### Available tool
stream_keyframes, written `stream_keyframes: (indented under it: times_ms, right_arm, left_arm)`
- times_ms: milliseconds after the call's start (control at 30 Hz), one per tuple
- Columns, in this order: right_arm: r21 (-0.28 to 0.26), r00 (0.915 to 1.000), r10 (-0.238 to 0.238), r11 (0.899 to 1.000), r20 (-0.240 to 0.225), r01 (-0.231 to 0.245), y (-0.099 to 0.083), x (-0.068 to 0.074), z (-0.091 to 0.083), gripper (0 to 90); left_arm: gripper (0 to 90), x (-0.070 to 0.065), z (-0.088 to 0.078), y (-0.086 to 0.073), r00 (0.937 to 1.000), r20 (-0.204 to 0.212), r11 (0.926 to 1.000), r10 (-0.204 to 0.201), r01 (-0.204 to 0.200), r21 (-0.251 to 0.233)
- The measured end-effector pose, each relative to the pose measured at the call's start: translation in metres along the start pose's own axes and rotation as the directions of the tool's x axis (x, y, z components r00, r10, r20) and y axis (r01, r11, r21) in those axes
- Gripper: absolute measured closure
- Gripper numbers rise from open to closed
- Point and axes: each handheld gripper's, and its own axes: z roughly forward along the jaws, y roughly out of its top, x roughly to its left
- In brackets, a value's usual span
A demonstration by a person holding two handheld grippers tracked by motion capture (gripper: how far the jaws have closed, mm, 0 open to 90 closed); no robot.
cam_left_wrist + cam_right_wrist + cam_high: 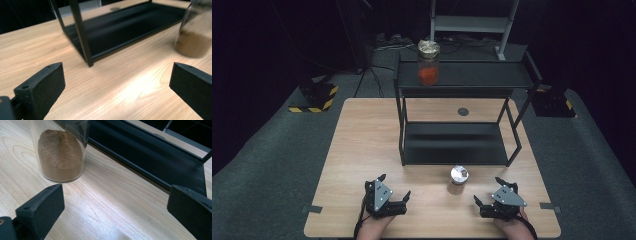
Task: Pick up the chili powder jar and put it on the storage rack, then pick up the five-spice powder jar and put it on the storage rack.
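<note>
left hand-held gripper (408,196) jaws spread, empty | right hand-held gripper (478,202) likewise, resting low on tabletop (362,150) | brown-powder jar (459,175) upright between them, before shelf rack (462,75), likely staged for easy pickup

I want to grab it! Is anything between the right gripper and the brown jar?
Nothing: bare table lies between the right gripper and the jar, seen in the right gripper view.

Looks like a lab or recording studio setup, not anyone's home. Black curtains all around in the dark, grey carpet (272,150) on the floor, cables (377,70) snaking at the top centre, stand bases with yellow-black hazard tape (314,97) at upper left, and one lit wooden table (362,150) mid-frame.
</note>
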Motion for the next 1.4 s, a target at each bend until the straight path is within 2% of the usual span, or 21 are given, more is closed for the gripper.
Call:
stream_keyframes:
  times_ms: [133, 300, 400, 533, 700, 867, 967, 1033, 1233, 1400]
  right_arm:
    - [0.006, 1.0, -0.008, 1.0, 0.004, 0.008, 0.001, 0.002, 0.0, 0.2]
    - [0.007, 0.9999, -0.008, 1.0, 0.012, 0.008, 0.001, 0.003, 0.0, 0.0]
    - [0.009, 0.9998, -0.013, 1.0, 0.013, 0.013, 0.002, 0.004, 0.001, 0.0]
    - [0.012, 0.9997, -0.024, 1.0, 0.01, 0.024, 0.003, 0.005, 0.001, 0.0]
    - [0.001, 0.9999, -0.006, 1.0, 0.015, 0.006, 0.001, 0.005, 0.0, 0.0]
    - [-0.008, 0.9998, -0.003, 1.0, 0.02, 0.003, -0.001, 0.005, -0.001, 0.0]
    - [-0.01, 0.9999, -0.002, 1.0, 0.012, 0.002, -0.001, 0.005, -0.001, 0.0]
    - [-0.014, 1.0, -0.003, 1.0, 0.009, 0.003, 0.0, 0.005, -0.003, 0.0]
    - [-0.058, 0.9999, -0.01, 0.998, 0.01, 0.01, 0.004, 0.007, -0.012, 0.1]
    - [-0.107, 0.9999, 0.015, 0.994, 0.006, -0.014, 0.008, 0.011, -0.02, 0.1]
  left_arm:
    - [0.4, 0.001, 0.005, -0.002, 0.9998, 0.003, 0.9987, 0.018, -0.018, 0.047]
    - [0.4, -0.001, 0.01, -0.001, 0.9993, 0.008, 0.9961, 0.036, -0.037, 0.081]
    - [0.4, -0.003, 0.011, 0.0, 0.9978, 0.009, 0.9943, 0.066, -0.067, 0.083]
    - [0.4, -0.006, 0.012, 0.002, 0.9962, 0.003, 0.9918, 0.087, -0.087, 0.094]
    - [0.7, -0.004, 0.012, 0.003, 0.9976, 0.005, 0.9924, 0.069, -0.069, 0.102]
    - [0.7, -0.006, 0.012, 0.003, 0.9965, 0.004, 0.9914, 0.083, -0.083, 0.101]
    - [0.7, -0.006, 0.013, 0.005, 0.9947, 0.014, 0.9882, 0.102, -0.103, 0.113]
    - [0.7, -0.008, 0.013, 0.004, 0.9948, 0.005, 0.9886, 0.102, -0.102, 0.111]
    - [0.7, -0.01, 0.012, 0.004, 0.9922, 0.01, 0.9859, 0.124, -0.125, 0.111]
    - [0.7, -0.007, 0.012, 0.004, 0.9943, 0.012, 0.9883, 0.106, -0.107, 0.109]
